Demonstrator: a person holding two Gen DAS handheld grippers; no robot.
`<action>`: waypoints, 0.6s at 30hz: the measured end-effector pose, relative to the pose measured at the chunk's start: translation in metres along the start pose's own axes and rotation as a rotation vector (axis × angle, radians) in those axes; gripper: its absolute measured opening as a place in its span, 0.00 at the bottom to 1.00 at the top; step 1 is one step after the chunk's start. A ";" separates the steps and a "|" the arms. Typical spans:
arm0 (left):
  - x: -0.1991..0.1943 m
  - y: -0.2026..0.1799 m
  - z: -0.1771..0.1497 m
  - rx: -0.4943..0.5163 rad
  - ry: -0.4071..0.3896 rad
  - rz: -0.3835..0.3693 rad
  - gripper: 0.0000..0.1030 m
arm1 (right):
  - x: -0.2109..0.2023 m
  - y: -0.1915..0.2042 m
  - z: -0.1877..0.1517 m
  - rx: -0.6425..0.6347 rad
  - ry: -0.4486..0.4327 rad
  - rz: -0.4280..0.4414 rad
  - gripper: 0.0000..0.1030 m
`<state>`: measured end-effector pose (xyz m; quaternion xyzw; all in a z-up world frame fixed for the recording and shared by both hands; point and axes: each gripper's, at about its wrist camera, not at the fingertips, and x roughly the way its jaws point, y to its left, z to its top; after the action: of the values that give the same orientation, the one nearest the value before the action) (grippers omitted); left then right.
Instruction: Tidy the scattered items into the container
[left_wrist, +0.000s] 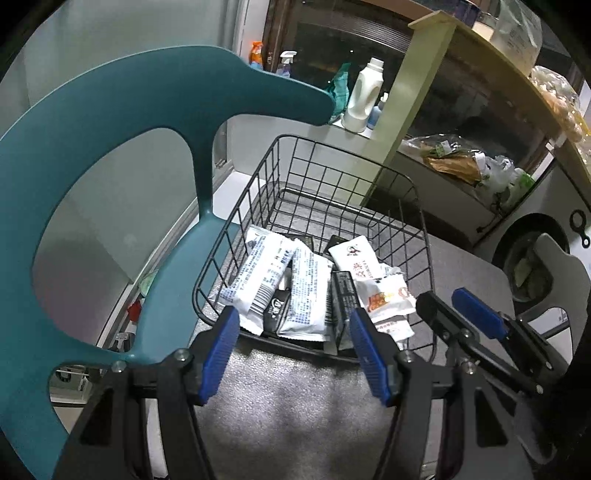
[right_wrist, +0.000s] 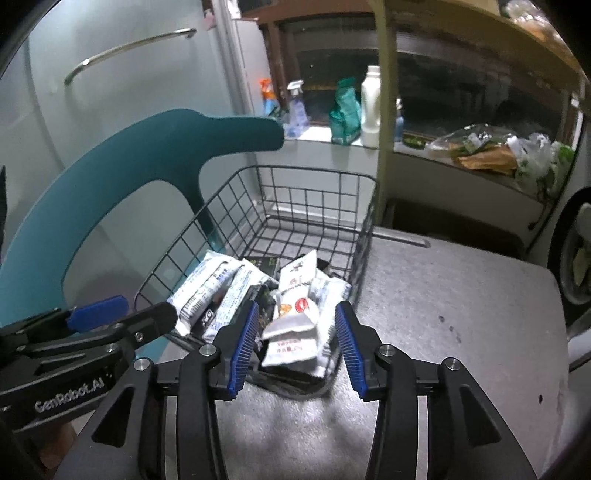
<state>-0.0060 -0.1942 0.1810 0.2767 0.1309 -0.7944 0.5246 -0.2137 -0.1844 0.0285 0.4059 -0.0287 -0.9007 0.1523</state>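
A black wire basket (left_wrist: 424, 236) stands on the grey table and holds several snack packets: white ones with blue print (left_wrist: 306, 291), black ones (left_wrist: 343, 295) and a white and orange one (left_wrist: 388, 295). The basket also shows in the right wrist view (right_wrist: 364, 236) with the white packets (right_wrist: 291, 325) piled at its near end. My left gripper (left_wrist: 295, 332) is open and empty, just in front of the basket's near rim. My right gripper (right_wrist: 295, 328) is open and empty, also at the near rim. The right gripper shows in the left wrist view (left_wrist: 450, 302) and the left gripper in the right wrist view (right_wrist: 122, 310).
A teal chair back (left_wrist: 92, 122) curves along the basket's left side. The grey table top (right_wrist: 461, 295) extends to the right. Behind are a windowsill with bottles (left_wrist: 364, 96), a pale green post (left_wrist: 410, 110) and a shelf with bags (left_wrist: 480, 166).
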 end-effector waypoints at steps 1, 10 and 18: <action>-0.002 -0.002 -0.001 0.004 -0.005 -0.007 0.65 | -0.006 -0.004 -0.002 0.004 -0.003 -0.005 0.43; -0.019 -0.034 -0.029 0.074 -0.022 -0.066 0.65 | -0.071 -0.057 -0.048 0.076 -0.059 -0.108 0.62; -0.036 -0.072 -0.075 0.196 -0.055 -0.138 0.65 | -0.114 -0.102 -0.109 0.104 -0.078 -0.237 0.69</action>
<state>-0.0379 -0.0999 0.1351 0.2951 0.0568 -0.8449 0.4425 -0.0871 -0.0459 0.0197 0.3784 -0.0332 -0.9248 0.0220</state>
